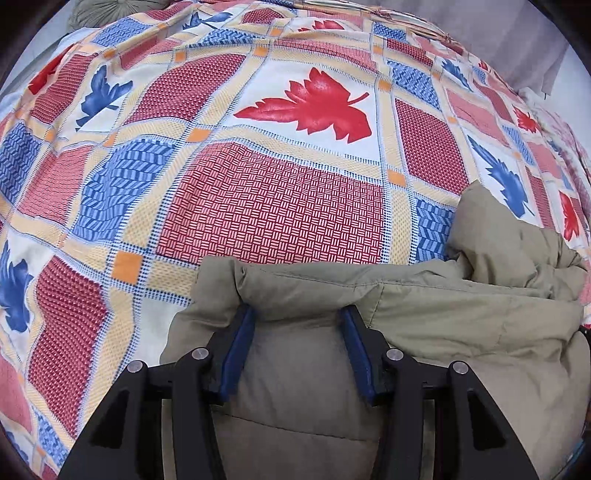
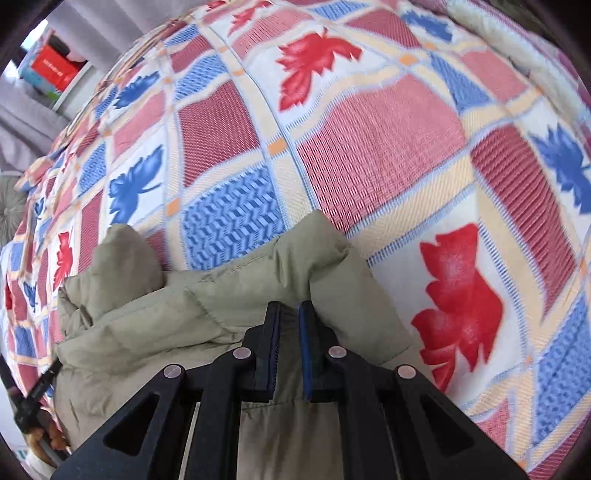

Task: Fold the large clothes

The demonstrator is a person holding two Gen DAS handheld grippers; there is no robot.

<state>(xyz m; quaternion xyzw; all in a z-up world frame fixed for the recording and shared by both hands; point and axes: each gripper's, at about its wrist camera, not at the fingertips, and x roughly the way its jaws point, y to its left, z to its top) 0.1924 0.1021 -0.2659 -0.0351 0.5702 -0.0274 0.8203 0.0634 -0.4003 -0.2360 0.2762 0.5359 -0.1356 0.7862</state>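
Note:
A puffy olive-green jacket [image 1: 424, 302] lies bunched at the near edge of the bed. In the left wrist view my left gripper [image 1: 297, 314] has its blue-padded jaws wide apart, with a thick fold of the jacket between them; the fingertips are tucked under the fold's edge. In the right wrist view the jacket [image 2: 177, 314] fills the lower middle, and my right gripper [image 2: 290, 306] is nearly closed, pinching a fold of the jacket fabric.
The bed is covered by a patchwork quilt [image 1: 280, 206] with red and blue leaf prints, also seen in the right wrist view [image 2: 388, 147]. A grey round cushion [image 1: 110, 11] lies at the far left. Shelves with a red box [image 2: 55, 66] stand beyond the bed.

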